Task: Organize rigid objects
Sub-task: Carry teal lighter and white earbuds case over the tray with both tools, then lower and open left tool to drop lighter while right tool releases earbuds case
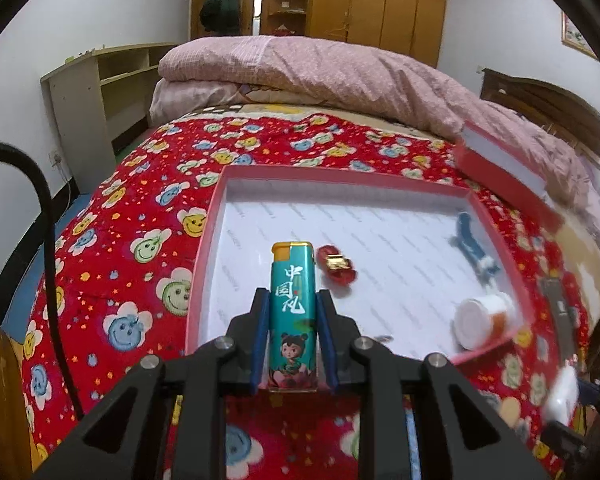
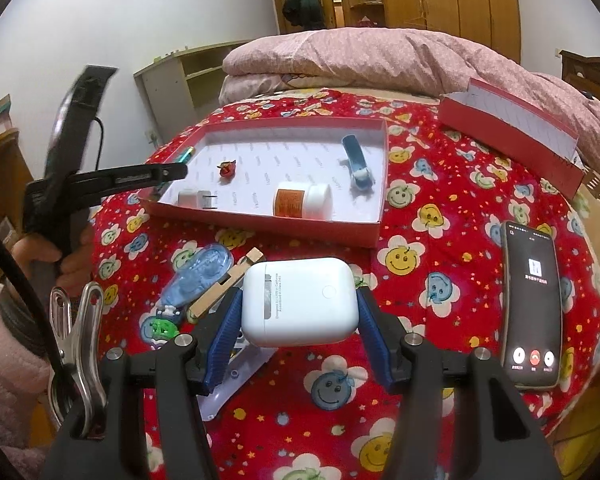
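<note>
My left gripper [image 1: 293, 294] is shut on a teal lighter [image 1: 292, 308] with a cartoon figure, held upright over the near left part of the shallow red box [image 1: 340, 172]. In the right wrist view the left gripper [image 2: 180, 170] reaches over the box's left rim [image 2: 268, 222]. Inside the box lie a small red trinket [image 1: 336, 268], a blue clip [image 1: 470, 244], a white bottle [image 1: 482, 320] on its side and a white charger plug [image 2: 196, 199]. My right gripper [image 2: 300, 296] is shut on a white earbud case [image 2: 300, 300], lifted above the red bedspread in front of the box.
A phone [image 2: 534, 304] with a lit screen lies at the right. The box lid [image 2: 508, 128] rests at the back right against a pink quilt [image 2: 380, 56]. A blue tape dispenser [image 2: 198, 276], a wooden clothespin [image 2: 228, 286] and a metal clip [image 2: 76, 340] sit left of the right gripper.
</note>
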`<state>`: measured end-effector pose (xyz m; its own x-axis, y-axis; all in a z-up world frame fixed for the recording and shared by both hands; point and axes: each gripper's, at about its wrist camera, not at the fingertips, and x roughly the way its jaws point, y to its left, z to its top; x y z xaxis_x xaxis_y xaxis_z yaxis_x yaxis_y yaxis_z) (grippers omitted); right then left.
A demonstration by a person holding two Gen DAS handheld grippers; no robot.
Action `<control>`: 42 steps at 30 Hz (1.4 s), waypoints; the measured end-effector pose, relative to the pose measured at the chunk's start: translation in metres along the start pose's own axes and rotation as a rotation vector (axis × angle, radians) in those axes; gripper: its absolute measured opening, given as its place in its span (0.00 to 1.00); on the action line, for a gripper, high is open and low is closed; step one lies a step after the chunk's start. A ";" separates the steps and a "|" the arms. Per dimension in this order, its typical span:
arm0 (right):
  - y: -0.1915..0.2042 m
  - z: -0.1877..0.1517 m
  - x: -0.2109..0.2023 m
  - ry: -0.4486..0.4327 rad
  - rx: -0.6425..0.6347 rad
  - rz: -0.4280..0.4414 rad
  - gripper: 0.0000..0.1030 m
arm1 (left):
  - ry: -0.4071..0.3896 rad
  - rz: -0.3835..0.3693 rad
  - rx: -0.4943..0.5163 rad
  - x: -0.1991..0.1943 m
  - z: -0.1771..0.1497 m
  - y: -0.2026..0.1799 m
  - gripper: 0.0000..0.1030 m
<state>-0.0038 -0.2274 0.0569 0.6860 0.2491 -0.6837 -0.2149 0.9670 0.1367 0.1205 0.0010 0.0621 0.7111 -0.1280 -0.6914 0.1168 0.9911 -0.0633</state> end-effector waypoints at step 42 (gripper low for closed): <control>-0.025 0.093 0.122 0.044 0.070 0.021 0.56 | 0.055 0.062 0.045 0.022 -0.013 -0.002 0.23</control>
<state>0.1499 -0.2160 0.0363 0.6502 0.2681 -0.7109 -0.1790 0.9634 0.1996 0.1274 -0.0032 0.0377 0.6785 -0.0631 -0.7319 0.1059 0.9943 0.0124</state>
